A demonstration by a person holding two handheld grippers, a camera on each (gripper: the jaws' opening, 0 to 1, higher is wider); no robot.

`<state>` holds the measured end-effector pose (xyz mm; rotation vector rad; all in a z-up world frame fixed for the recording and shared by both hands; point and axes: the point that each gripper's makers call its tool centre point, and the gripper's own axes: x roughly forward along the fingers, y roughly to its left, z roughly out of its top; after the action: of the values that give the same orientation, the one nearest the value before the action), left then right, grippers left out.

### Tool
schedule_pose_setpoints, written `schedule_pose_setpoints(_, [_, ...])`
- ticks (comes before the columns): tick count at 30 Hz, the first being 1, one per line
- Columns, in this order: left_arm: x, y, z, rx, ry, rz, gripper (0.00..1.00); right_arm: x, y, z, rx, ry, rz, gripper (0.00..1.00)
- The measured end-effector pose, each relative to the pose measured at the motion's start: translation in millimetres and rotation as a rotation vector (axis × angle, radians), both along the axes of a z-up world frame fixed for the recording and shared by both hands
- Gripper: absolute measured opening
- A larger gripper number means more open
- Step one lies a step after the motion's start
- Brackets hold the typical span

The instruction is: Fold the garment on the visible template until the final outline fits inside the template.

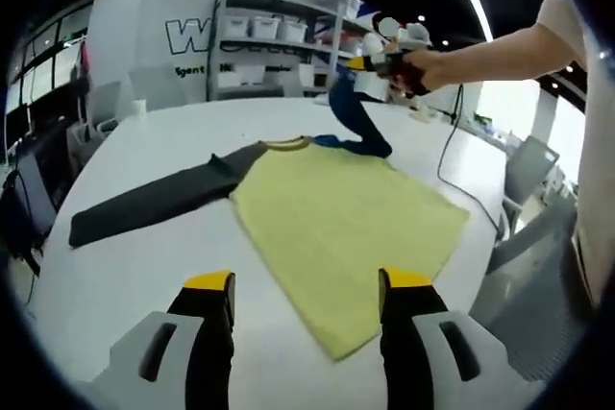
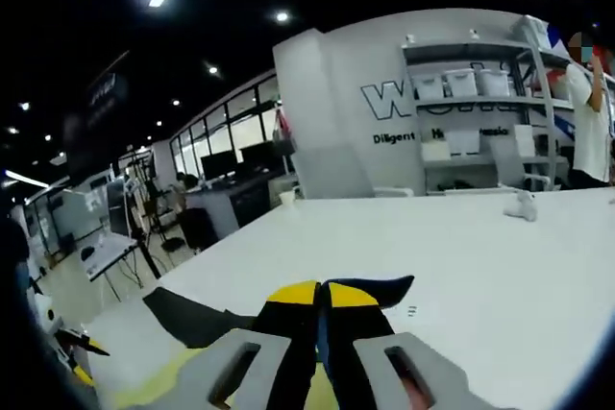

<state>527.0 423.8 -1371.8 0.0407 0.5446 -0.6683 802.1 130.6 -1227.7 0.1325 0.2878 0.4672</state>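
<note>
A long-sleeved garment lies flat on the white table [image 1: 173,266]. Its yellow body [image 1: 346,223] is spread in the middle, and a dark grey sleeve [image 1: 154,201] stretches out to the left. The blue sleeve [image 1: 351,122] rises off the table at the far side, with my right gripper [image 1: 389,60] shut on its end in a person's hand. In the right gripper view the right gripper [image 2: 322,293] has its jaws closed on the blue sleeve [image 2: 384,287], above the grey sleeve [image 2: 187,319]. My left gripper [image 1: 307,280] hovers open over the garment's near edge, holding nothing.
Shelves with white bins [image 1: 279,36] stand behind the table. A black cable [image 1: 452,156] trails over the right side of the table. Chairs [image 1: 528,175] stand beside the right edge. A small white object [image 2: 524,204] sits on the far tabletop, and a person [image 2: 586,112] stands by the shelves.
</note>
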Motion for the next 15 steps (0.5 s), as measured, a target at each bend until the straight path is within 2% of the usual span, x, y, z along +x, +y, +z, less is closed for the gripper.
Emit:
schedule_pose_setpoints(10, [3.1,2,4.7,-0.018,-0.018,0.014,0.58,5,38,4.7,0.003,0.004,0.064,0.00])
schedule_pose_setpoints(15, [4.0,2,7.0,-0.026,-0.026,0.017,0.58,5,56,-1.6,-0.008,0.020,0.110,0.00])
